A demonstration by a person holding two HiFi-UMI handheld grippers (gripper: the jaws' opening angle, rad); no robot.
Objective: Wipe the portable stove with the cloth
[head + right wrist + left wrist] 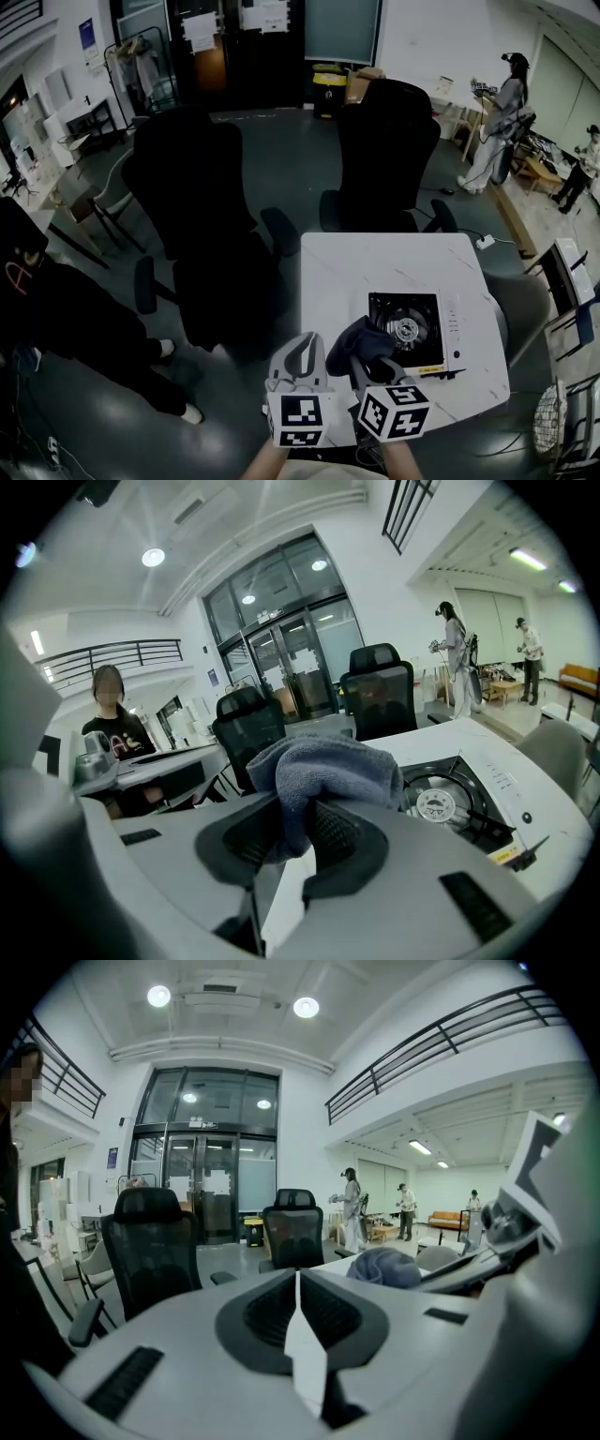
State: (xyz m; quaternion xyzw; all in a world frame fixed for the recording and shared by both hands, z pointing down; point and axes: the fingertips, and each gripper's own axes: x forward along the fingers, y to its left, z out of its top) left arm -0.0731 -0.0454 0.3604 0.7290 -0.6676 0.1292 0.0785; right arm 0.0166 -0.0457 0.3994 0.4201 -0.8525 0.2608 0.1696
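A portable stove [412, 330] with a white body and black burner top sits on the white table [375, 267]; in the right gripper view the stove [455, 803] lies ahead and to the right. My right gripper [367, 367] is shut on a dark grey-blue cloth [364, 342], bunched just left of the stove; the cloth [323, 775] hangs folded between the jaws. My left gripper [298, 361] is shut with nothing in it, held at the table's near left edge beside the right one. The cloth [384, 1267] shows to its right.
Two black office chairs [202, 202] [386, 155] stand behind and left of the table. A seated person in black [56, 309] is at the left. People stand far back right [502, 117]. A power strip [485, 242] lies on the floor.
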